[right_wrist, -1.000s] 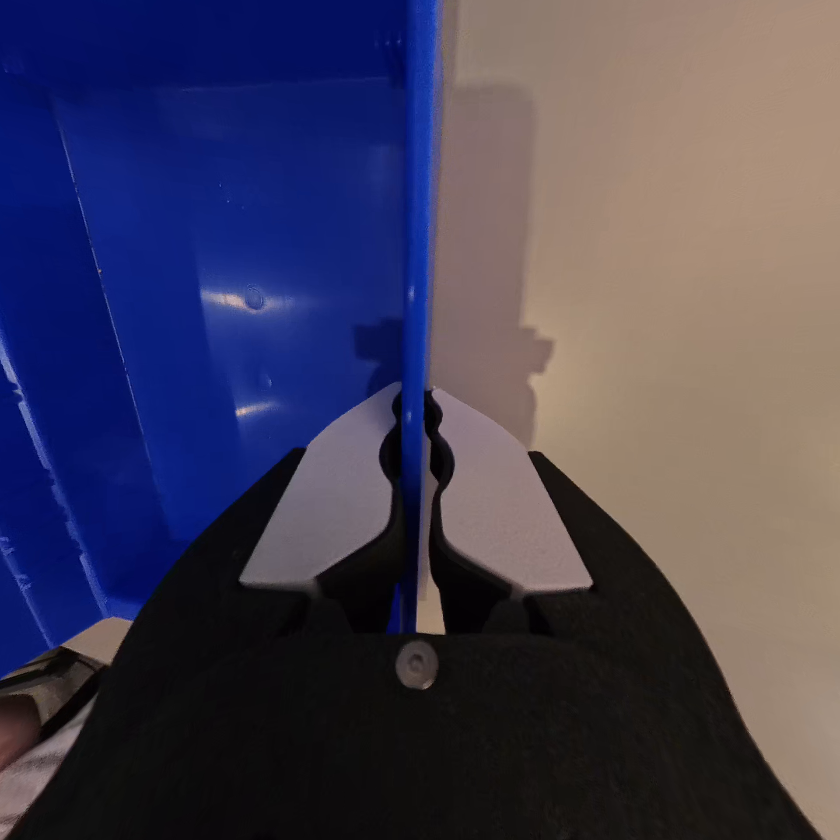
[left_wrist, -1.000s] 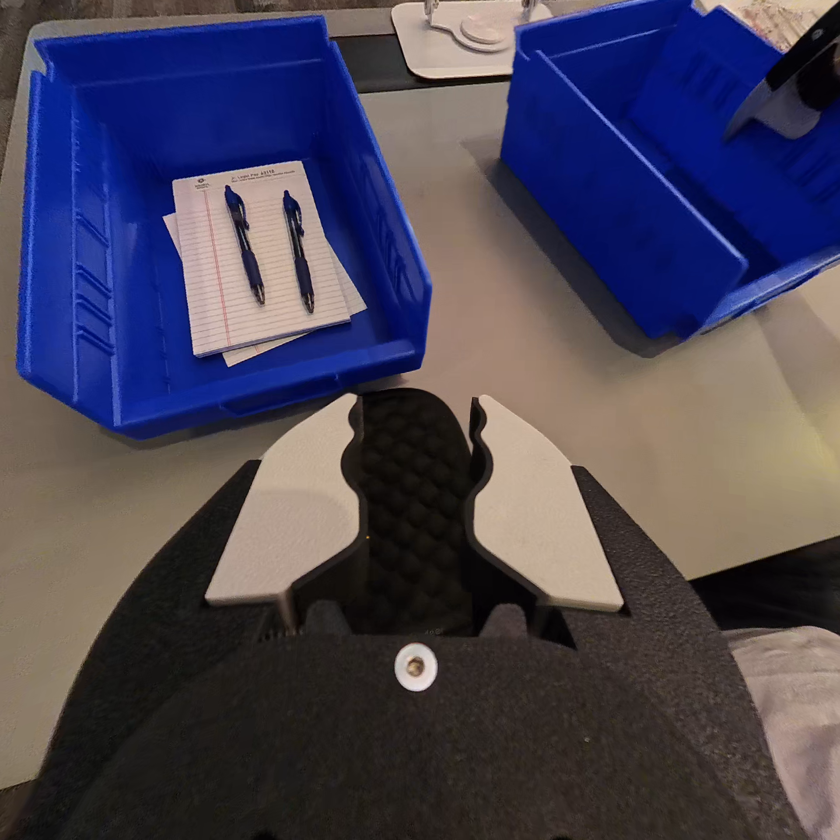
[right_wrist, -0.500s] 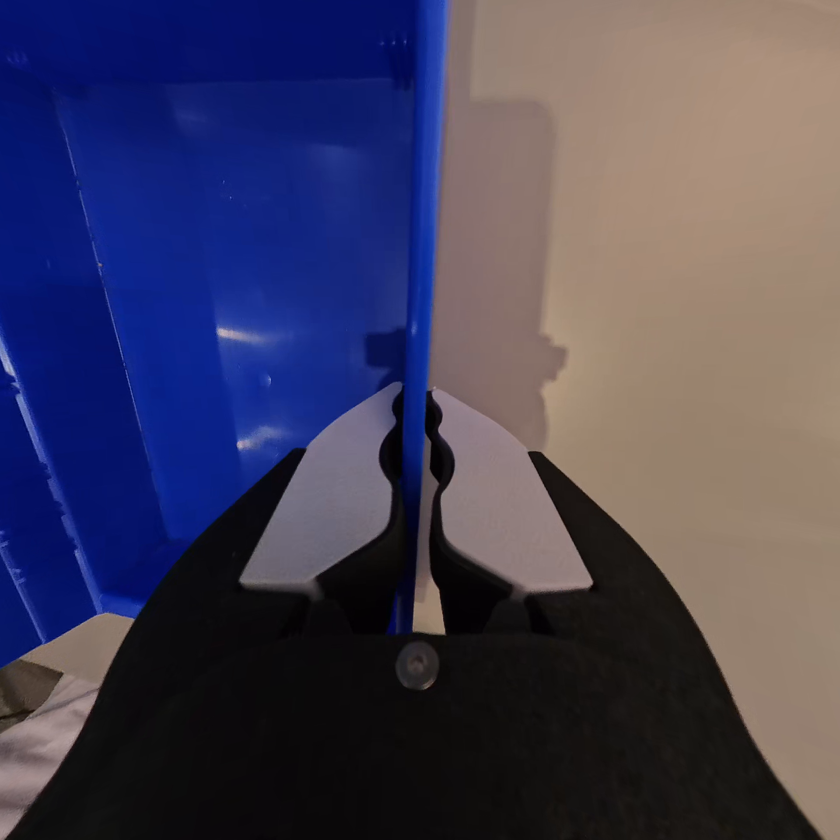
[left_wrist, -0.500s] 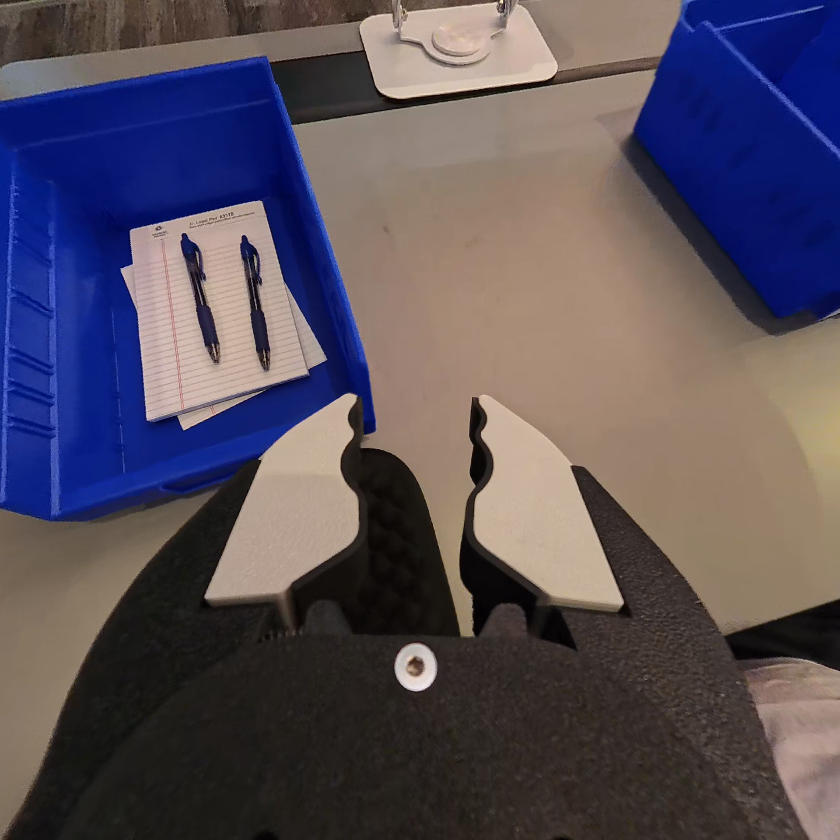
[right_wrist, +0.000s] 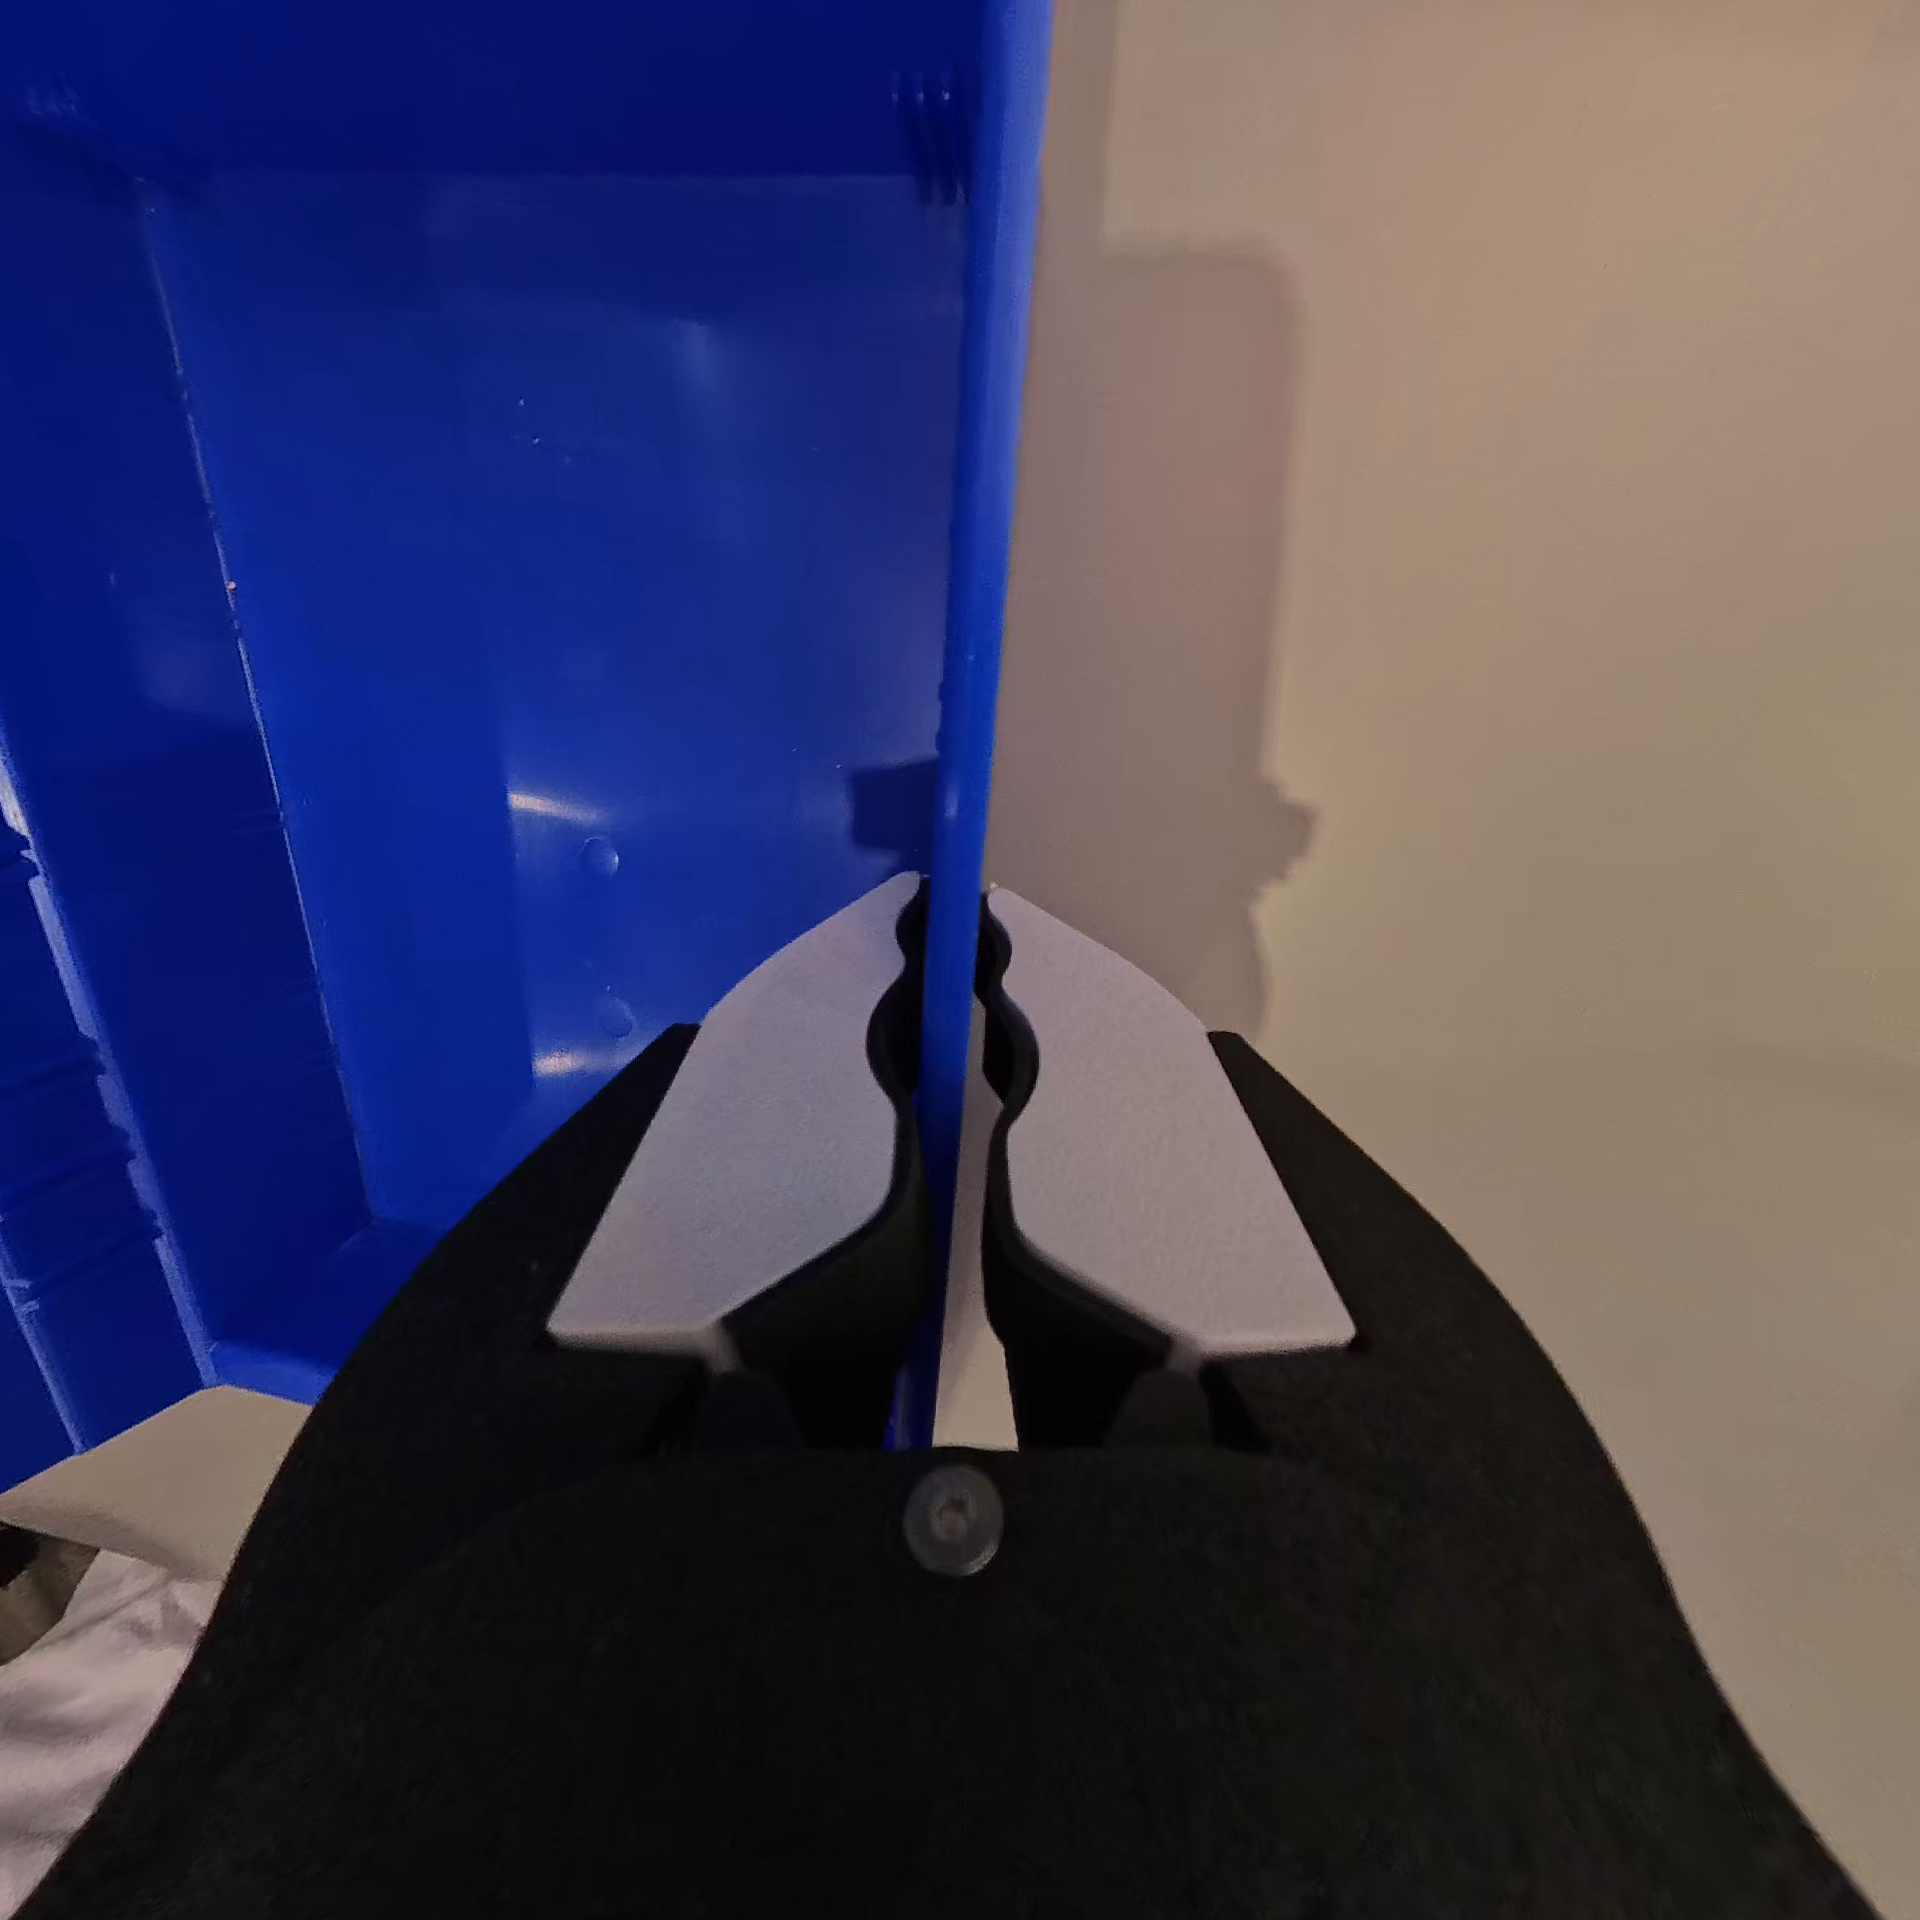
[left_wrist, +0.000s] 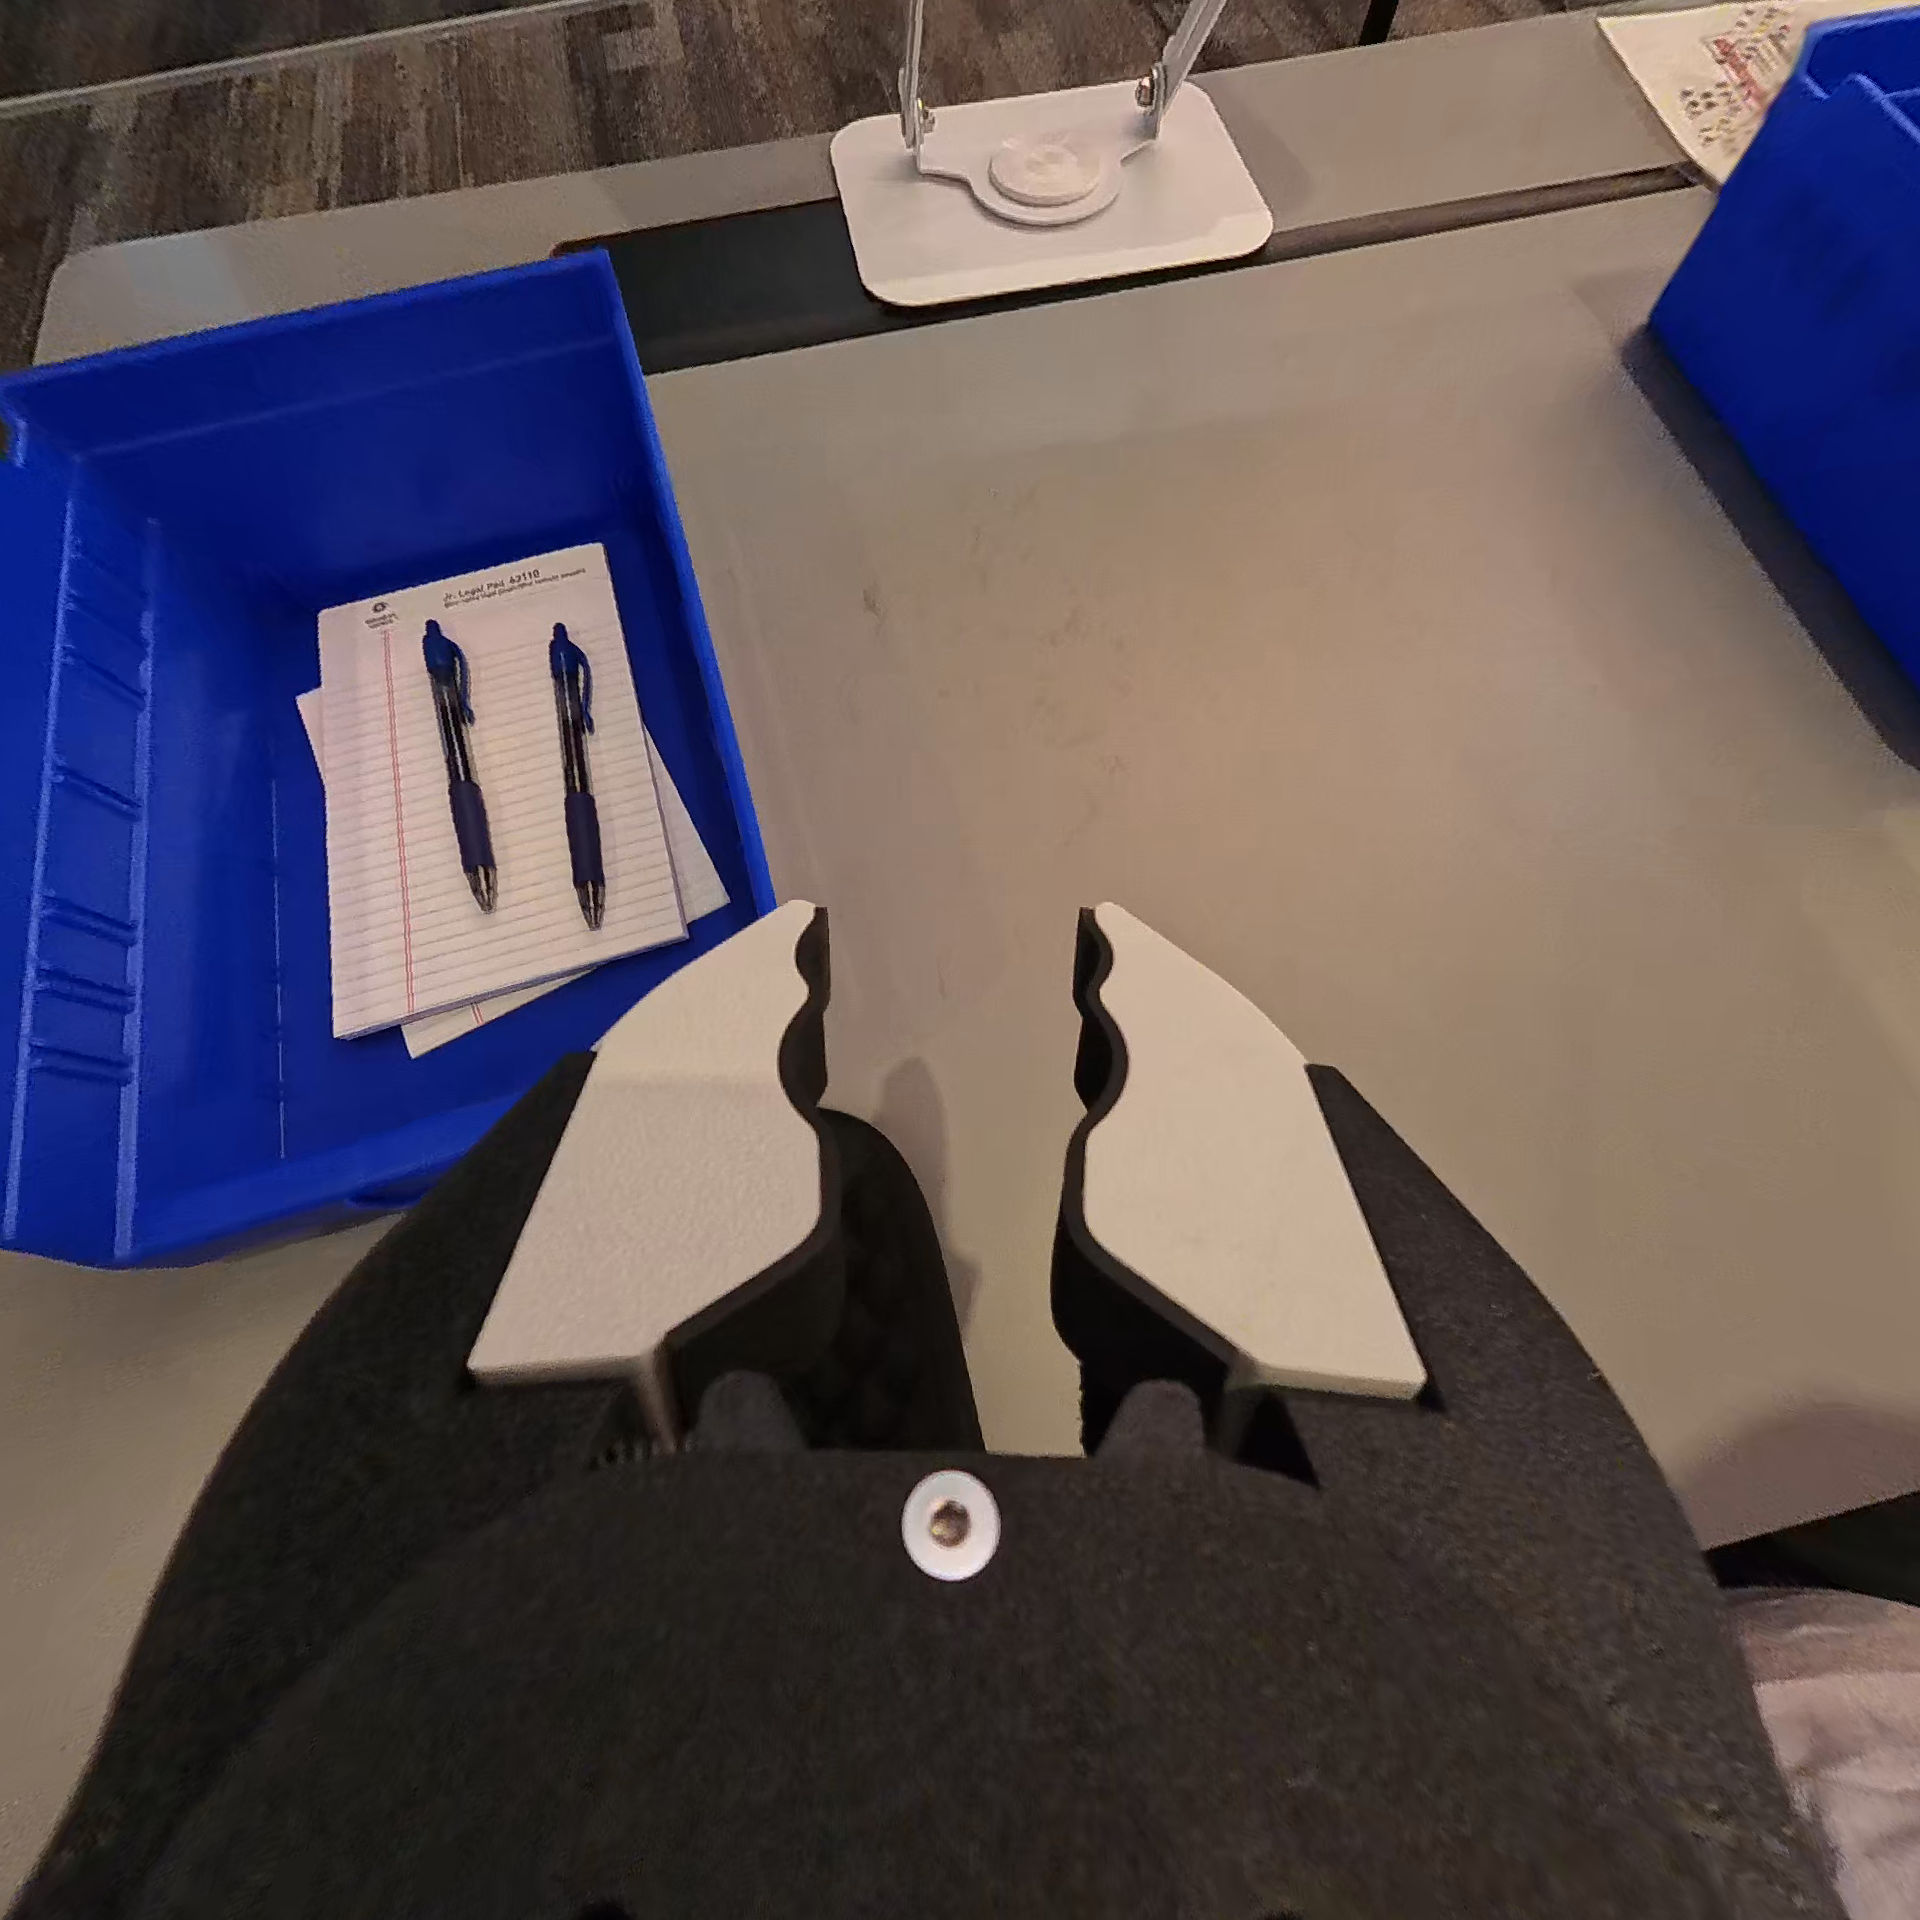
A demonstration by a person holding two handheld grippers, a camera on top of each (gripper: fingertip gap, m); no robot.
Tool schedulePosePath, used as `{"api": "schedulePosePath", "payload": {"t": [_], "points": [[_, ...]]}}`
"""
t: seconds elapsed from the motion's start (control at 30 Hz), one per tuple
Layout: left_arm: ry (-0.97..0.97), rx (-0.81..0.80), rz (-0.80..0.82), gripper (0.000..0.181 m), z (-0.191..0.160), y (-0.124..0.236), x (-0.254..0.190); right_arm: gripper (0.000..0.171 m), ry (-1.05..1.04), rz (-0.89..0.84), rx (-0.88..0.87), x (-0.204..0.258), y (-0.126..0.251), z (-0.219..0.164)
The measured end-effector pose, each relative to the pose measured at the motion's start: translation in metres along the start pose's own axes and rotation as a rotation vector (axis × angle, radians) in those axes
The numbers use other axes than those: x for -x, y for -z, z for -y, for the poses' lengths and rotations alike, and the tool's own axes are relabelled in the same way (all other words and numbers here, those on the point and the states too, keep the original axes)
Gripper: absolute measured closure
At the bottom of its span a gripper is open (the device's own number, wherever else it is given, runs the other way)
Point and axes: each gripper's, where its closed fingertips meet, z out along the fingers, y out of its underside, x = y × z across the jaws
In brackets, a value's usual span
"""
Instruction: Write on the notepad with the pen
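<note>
Shifted since earlier: left gripper [left_wrist: 951,914], fingers spread, now beside the left bin [left_wrist: 675,436]. Right gripper [right_wrist: 951,894] pinching the empty bin's wall [right_wrist: 982,520]. Notepad [left_wrist: 509,821] and two pens [left_wrist: 457,769] inside; approach one pen squarely.

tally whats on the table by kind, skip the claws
blue bins: 2, one and one
pens: 2, one and one
notepad: 1
loose sheet under it: 1
white stand base: 1
printed paper: 1
total: 8
</note>
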Motion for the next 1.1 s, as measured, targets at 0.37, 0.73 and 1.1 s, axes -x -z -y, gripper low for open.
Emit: {"api": "schedulePosePath", "payload": {"t": [0.37, 0.73, 1.1], "points": [[0.011, -0.008, 0.017, 0.136, 0.002, 0.001, 0.005, 0.166, -0.038, -0.018, -0.006, -0.029, 0.008, -0.013], [0.048, -0.035, 0.042, 0.135, -0.003, 0.012, 0.035, 0.143, 0.039, -0.106, -0.115, -0.043, 0.012, -0.005], [0.035, 0.173, -0.009, 0.135, 0.004, -0.036, 0.125, 0.127, 0.357, -0.555, -0.768, -0.008, 0.164, 0.055]]}}
